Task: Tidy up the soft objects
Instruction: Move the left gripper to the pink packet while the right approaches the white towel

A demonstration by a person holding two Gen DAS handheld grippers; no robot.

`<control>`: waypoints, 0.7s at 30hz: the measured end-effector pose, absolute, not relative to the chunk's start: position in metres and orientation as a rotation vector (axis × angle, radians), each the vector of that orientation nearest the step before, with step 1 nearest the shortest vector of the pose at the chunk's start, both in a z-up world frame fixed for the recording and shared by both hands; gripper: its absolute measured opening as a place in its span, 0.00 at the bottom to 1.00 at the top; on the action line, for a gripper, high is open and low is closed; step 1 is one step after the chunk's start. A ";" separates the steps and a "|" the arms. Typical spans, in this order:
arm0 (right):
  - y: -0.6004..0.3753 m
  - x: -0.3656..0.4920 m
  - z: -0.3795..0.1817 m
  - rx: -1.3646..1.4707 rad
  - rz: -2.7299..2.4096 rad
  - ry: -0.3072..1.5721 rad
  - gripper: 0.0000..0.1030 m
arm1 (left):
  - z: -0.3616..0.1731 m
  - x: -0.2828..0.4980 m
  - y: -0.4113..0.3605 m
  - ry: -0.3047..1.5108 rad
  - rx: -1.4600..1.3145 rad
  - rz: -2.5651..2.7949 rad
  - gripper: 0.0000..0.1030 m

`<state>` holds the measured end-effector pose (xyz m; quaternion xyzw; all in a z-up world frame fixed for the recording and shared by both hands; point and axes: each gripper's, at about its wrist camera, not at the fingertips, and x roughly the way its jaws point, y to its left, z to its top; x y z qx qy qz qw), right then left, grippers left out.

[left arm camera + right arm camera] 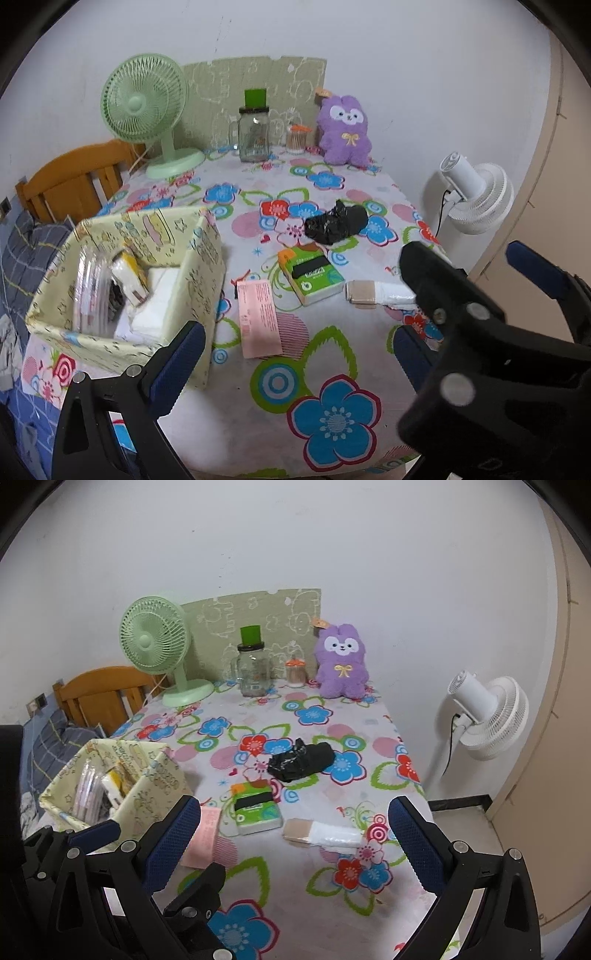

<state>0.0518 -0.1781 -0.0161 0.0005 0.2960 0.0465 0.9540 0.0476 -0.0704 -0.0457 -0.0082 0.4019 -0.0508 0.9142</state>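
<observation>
A yellow fabric box holding several packets stands at the table's left; it also shows in the right wrist view. On the flowered cloth lie a green tissue pack, a pink packet, a black plastic bag and a beige-and-white roll. A purple plush rabbit sits at the back. My left gripper is open and empty above the near table, beside the box. My right gripper is open and empty, hovering before the tissue pack and roll.
A green desk fan, a glass jar and a small cotton-swab jar stand at the back. A white floor fan stands right of the table. A wooden chair and bedding are at the left.
</observation>
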 end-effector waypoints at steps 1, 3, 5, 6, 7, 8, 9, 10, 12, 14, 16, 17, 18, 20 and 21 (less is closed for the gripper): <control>-0.179 0.053 -0.018 0.001 0.092 0.605 1.00 | -0.049 0.049 -0.072 0.837 -0.019 -0.105 0.98; -0.183 0.057 -0.024 0.006 0.087 0.617 1.00 | -0.054 0.052 -0.074 0.850 -0.017 -0.106 0.97; -0.187 0.060 -0.030 0.013 0.081 0.631 1.00 | -0.060 0.055 -0.077 0.863 -0.017 -0.109 0.96; -0.188 0.061 -0.033 0.016 0.081 0.635 1.00 | -0.064 0.058 -0.079 0.871 -0.017 -0.108 0.95; -0.189 0.063 -0.035 0.018 0.081 0.637 1.00 | -0.066 0.059 -0.079 0.875 -0.017 -0.105 0.95; -0.190 0.065 -0.038 0.018 0.078 0.641 1.00 | -0.070 0.061 -0.080 0.882 -0.018 -0.101 0.95; -0.191 0.067 -0.041 0.019 0.075 0.645 1.00 | -0.072 0.063 -0.081 0.887 -0.019 -0.098 0.95; -0.192 0.068 -0.043 0.020 0.073 0.649 1.00 | -0.075 0.065 -0.081 0.894 -0.024 -0.097 0.95; -0.193 0.073 -0.049 0.028 0.074 0.666 1.00 | -0.081 0.070 -0.081 0.909 -0.039 -0.082 0.95; -0.194 0.077 -0.054 0.033 0.075 0.676 1.00 | -0.085 0.073 -0.080 0.914 -0.048 -0.067 0.95; -0.194 0.081 -0.060 0.037 0.077 0.684 1.00 | -0.091 0.078 -0.079 0.923 -0.049 -0.056 0.94; -0.194 0.082 -0.062 0.037 0.077 0.686 1.00 | -0.093 0.079 -0.079 0.927 -0.049 -0.051 0.93; -0.193 0.084 -0.064 0.037 0.076 0.692 1.00 | -0.096 0.082 -0.079 0.934 -0.051 -0.044 0.92; -0.193 0.089 -0.069 0.039 0.080 0.702 1.00 | -0.100 0.085 -0.078 0.944 -0.056 -0.034 0.91; -0.193 0.091 -0.071 0.039 0.080 0.707 1.00 | -0.102 0.087 -0.077 0.948 -0.060 -0.027 0.91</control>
